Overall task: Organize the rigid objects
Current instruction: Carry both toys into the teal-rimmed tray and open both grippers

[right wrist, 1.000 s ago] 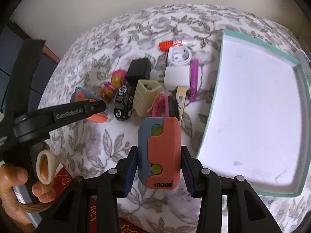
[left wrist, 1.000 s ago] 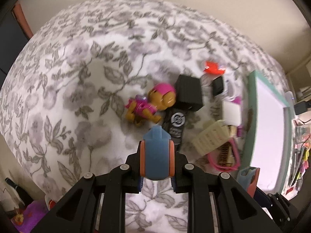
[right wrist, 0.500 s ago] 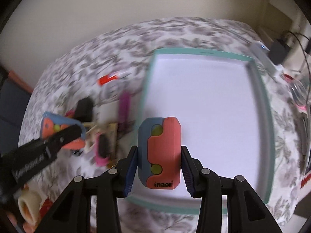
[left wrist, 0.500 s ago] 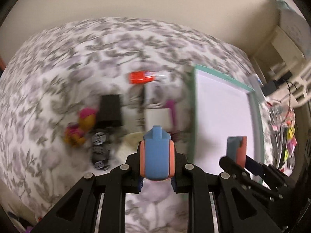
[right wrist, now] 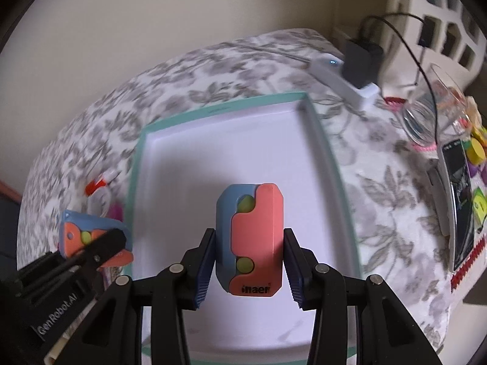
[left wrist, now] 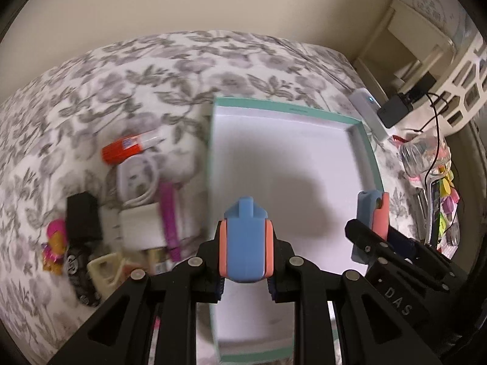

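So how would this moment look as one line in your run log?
left gripper: shut on blue-coral toy | right gripper: shut on coral-blue block | both above teal tray | tray holds nothing

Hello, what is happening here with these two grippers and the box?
A person holds a gripper in each hand. The left gripper is shut on a blue and orange block, the right gripper on a similar block. Both hang over the empty teal-rimmed tray. Other small items lie on the floral cloth beside it.
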Demonstrator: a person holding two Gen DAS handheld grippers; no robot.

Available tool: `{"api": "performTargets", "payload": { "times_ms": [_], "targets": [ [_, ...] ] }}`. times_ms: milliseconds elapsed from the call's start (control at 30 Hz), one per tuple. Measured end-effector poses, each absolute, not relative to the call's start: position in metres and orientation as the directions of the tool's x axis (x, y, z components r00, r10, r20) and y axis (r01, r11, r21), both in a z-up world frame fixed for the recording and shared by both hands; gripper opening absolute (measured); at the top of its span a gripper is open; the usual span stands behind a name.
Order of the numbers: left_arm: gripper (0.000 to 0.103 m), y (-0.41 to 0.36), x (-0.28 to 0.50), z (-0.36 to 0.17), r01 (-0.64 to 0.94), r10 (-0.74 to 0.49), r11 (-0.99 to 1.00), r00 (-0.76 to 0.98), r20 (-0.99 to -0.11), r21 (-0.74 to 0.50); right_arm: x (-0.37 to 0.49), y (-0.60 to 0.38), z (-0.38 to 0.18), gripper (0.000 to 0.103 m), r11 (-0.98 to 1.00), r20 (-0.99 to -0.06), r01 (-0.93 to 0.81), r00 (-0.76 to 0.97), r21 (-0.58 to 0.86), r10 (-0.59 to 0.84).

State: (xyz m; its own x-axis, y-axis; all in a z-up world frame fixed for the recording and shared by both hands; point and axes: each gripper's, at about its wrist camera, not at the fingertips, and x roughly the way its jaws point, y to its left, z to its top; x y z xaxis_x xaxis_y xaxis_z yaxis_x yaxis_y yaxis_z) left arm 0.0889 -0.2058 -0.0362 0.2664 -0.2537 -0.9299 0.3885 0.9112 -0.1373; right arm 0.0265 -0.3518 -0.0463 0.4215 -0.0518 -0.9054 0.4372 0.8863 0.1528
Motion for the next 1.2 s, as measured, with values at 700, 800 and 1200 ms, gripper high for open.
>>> {"api": "performTargets", "payload": {
  "times_ms": [700, 800, 1200],
  "targets": [
    [0.023, -0.261, 0.121, -0.061, 0.444, -0.246, 0.891, 0.295, -0.923, -0.096, 0.057, -0.393, -0.09, 0.045, 0.854, -0.929, 0.503, 0.363, 0.131, -0.071],
    [0.023, -0.26, 0.128, -0.064, 0.433, -0.256, 0.894, 0.291, -0.922, -0.112, 0.06, -0.393, -0.094, 0.045, 0.854, -0.931, 0.504, 0.359, 0.129, -0.071],
    [0.023, -0.265, 0.144, -0.085, 0.429, -0.267, 0.894, 0.28, -0.922, -0.129, 0.076, -0.39, -0.097, 0.045, 0.869, -0.928, 0.488, 0.356, 0.082, -0.113]
  ]
}}
